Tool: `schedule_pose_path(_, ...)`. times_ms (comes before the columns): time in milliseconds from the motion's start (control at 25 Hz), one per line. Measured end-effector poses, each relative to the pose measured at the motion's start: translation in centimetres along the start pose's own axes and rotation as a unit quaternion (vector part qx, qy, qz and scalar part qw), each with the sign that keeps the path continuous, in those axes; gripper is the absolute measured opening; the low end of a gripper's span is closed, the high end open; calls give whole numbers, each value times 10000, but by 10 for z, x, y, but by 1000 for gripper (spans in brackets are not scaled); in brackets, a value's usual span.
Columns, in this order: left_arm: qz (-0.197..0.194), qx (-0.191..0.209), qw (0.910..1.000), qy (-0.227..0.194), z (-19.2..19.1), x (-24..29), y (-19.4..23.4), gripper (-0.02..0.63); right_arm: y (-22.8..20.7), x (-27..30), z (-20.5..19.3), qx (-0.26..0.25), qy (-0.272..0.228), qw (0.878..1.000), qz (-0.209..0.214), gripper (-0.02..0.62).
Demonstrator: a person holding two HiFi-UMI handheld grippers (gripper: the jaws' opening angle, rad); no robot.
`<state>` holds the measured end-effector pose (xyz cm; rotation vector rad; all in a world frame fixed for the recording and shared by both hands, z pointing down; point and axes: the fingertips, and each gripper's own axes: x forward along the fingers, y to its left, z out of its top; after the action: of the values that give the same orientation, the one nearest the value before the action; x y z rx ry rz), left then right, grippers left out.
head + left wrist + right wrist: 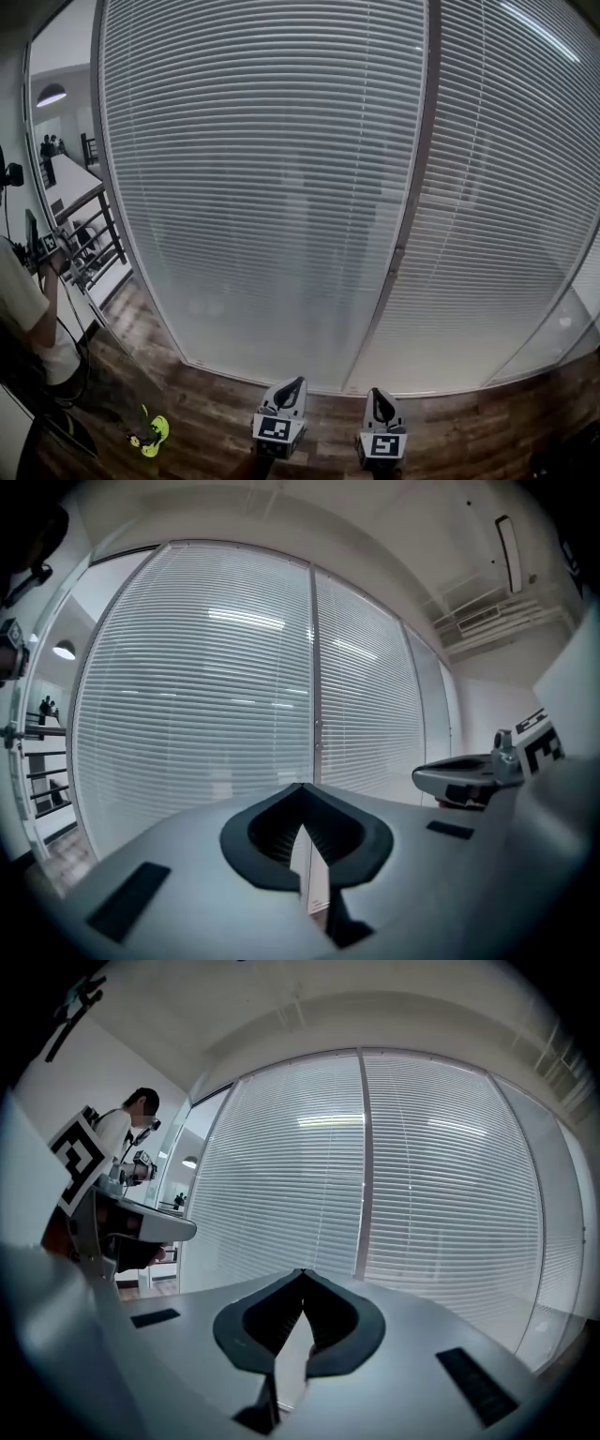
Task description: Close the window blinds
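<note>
White slatted blinds [262, 187] hang over the tall window panes, lowered to the floor, with dim shapes showing through the slats. A grey mullion [412, 206] splits the left panel from the right one [511, 234]. My left gripper [291, 384] and right gripper [378, 397] sit side by side low in the head view, a short way back from the glass. Both point at the blinds. In the left gripper view my left gripper [302, 786] is shut with nothing in it. My right gripper [303, 1271] is likewise shut and holds nothing. No cord or wand shows.
A person [23, 309] in a white top stands at the left by a dark railing [89, 246]. A yellow-green object [150, 433] lies on the wooden floor [216, 403] left of my grippers. A glass side pane [66, 122] adjoins the blinds.
</note>
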<state>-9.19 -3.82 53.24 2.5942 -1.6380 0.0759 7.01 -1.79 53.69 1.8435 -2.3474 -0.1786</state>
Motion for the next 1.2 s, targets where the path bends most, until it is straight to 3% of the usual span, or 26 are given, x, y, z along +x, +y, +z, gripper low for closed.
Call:
schedule_pose_path(360, 446, -108, 9989, -30, 15, -12, -11, 0, 0, -20, 25, 155, -297, 9994, -76, 3)
schedule_pose_path(720, 625, -74, 9979, 181, 4, -41, -17, 0, 21, -44, 29, 107, -452, 9986, 266, 3)
schedule_pose_path(960, 569, -44, 9983, 106, -10, -25, -14, 0, 25, -36, 7, 56, -417, 9984, 380, 3)
schedule_pose_path(1200, 541, -47, 9985, 50, 3, -36, -12, 0, 36, -42, 15, 18, -412, 9982, 432, 3)
